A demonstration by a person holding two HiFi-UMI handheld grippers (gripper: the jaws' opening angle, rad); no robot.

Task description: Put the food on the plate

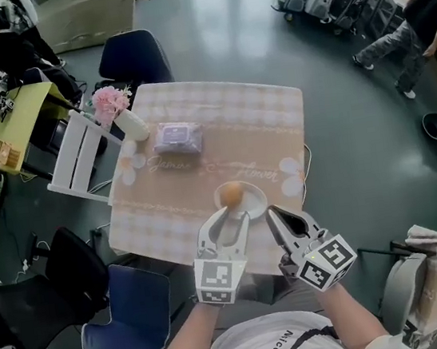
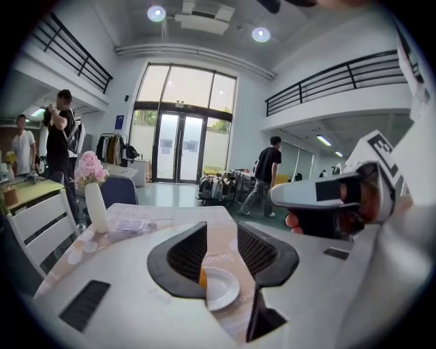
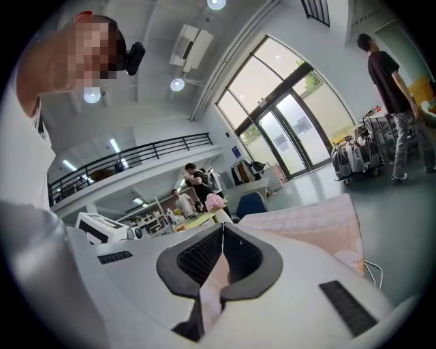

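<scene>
On the plate [image 1: 256,203], food [image 1: 232,195] shows whole only overhead.

The white plastic left gripper [image 1: 227,225] points forward. Its dark ribbed jaws stand partly apart and the pads press on nothing. The white plastic right gripper [image 1: 275,218] is just beside it, angled inward, with its jaw tips together and empty. The bare left forearm [image 1: 187,342] and right forearm [image 1: 356,313] reach forward.
</scene>
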